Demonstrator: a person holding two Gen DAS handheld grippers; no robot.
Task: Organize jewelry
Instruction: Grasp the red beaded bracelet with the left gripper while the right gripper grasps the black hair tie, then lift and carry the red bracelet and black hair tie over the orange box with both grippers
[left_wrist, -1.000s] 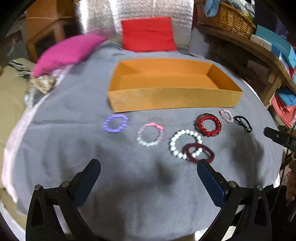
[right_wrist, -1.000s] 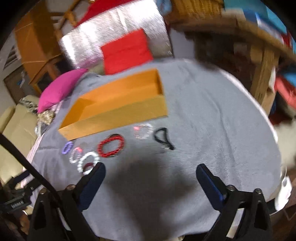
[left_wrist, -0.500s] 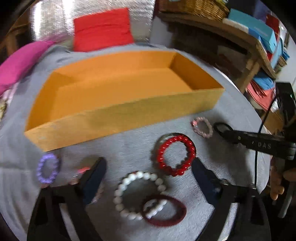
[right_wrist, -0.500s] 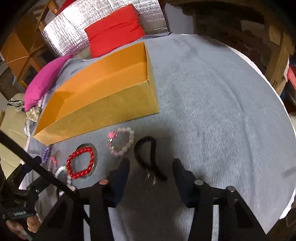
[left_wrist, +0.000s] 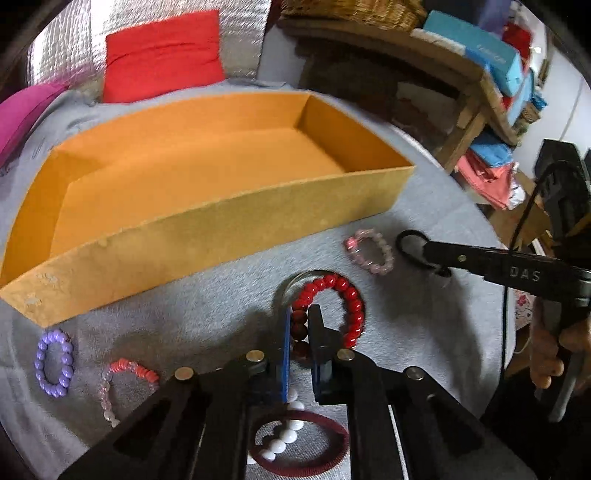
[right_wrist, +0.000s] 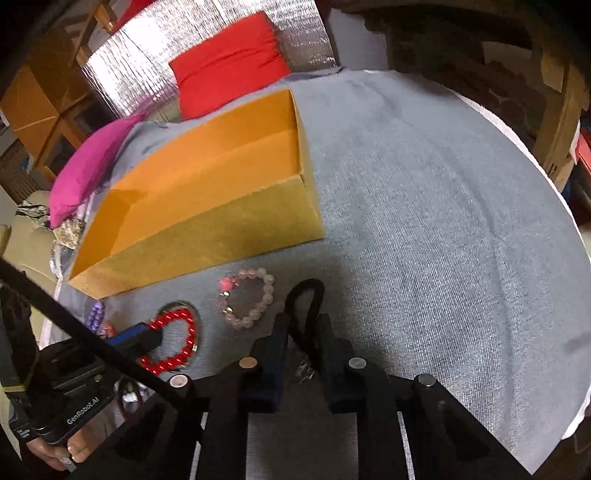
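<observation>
An empty orange tray stands on the grey cloth, also in the right wrist view. My left gripper is shut on the red bead bracelet, which lies on the cloth; it also shows in the right wrist view. My right gripper is shut on the black hair tie, seen from the left wrist view too. A pale pink bracelet lies between them.
A purple bracelet, a pink and clear bracelet, a white pearl bracelet and a maroon band lie near the front. Red cushion and magenta cushion sit behind the tray. A wooden shelf stands right.
Both grippers moved down and forward and closed: the left on the red bead bracelet, the right on the black hair tie.
</observation>
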